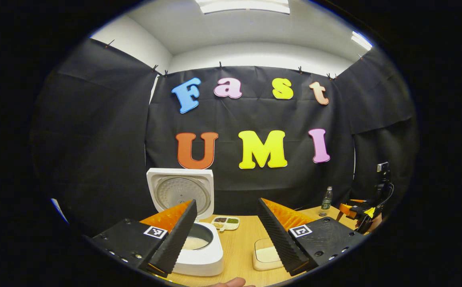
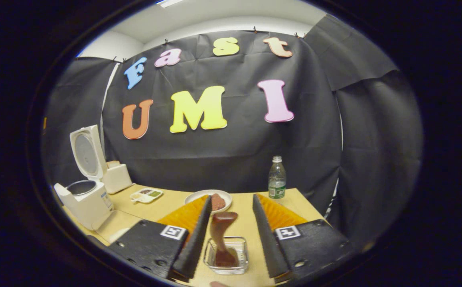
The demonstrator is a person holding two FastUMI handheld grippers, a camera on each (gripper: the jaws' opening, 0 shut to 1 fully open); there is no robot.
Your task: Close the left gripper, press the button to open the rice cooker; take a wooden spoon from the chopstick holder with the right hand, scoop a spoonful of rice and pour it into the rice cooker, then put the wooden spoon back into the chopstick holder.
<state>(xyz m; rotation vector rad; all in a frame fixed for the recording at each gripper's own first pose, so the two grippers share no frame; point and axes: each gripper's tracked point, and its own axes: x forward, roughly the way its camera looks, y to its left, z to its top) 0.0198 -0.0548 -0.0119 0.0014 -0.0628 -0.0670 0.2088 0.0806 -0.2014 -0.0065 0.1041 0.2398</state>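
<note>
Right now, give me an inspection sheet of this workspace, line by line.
Surface: wooden table, bare between items.
Job's things: rice cooker lid up, rice inside; wooden spoon standing in clear chopstick holder.
Clutter: water bottle, white plate, small divided dish, pale flat box.
Grippers: left gripper open, holding nothing; right gripper open, fingers either side of the spoon, not touching.
Cables: nothing seen on the table.
Surroundings: black cloth wall, ceiling lights.
</note>
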